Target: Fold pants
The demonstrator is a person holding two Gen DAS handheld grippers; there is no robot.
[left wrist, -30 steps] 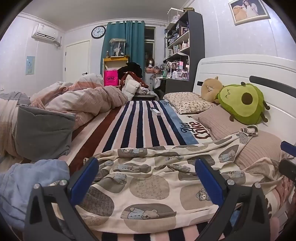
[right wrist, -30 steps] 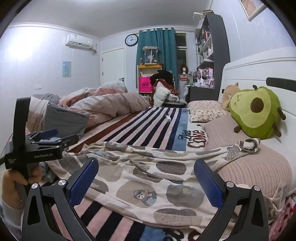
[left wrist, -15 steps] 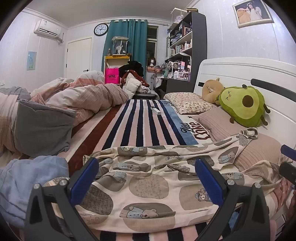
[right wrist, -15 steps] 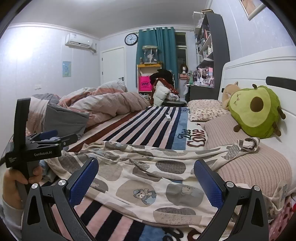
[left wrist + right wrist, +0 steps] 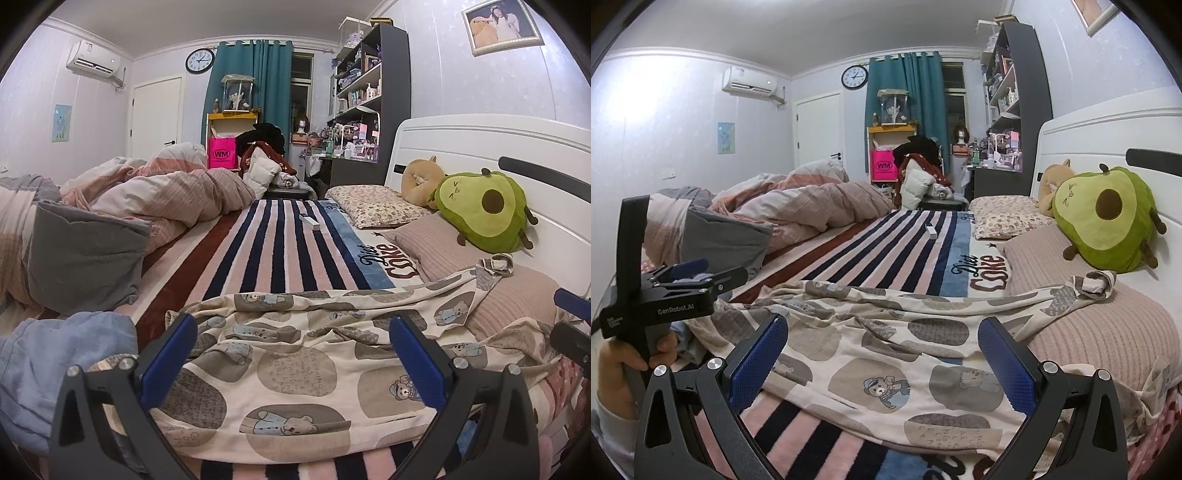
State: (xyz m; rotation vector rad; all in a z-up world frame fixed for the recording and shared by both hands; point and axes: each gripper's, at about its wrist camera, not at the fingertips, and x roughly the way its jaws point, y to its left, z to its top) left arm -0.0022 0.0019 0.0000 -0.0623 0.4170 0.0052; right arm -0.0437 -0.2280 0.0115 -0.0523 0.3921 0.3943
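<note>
Bear-print pants (image 5: 295, 369) lie spread and wrinkled across the striped blanket (image 5: 280, 251), near the bed's front edge, one cuff reaching up onto the pink pillow (image 5: 517, 295) below the avocado plush (image 5: 484, 210). Left gripper (image 5: 291, 354) and right gripper (image 5: 882, 354) both hover just above the pants, jaws wide apart, holding nothing. Looks like pre-grasp step: no fold made yet. Next move likely needs each gripper lowered onto a fabric edge, then closing

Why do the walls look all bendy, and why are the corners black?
Left wrist view: the fisheye lens curves the headboard and blackens the corners. Right wrist view: the same bending; the lit wall glares white at left, while the bear-print pants stay sharp between the open right tool.
</note>
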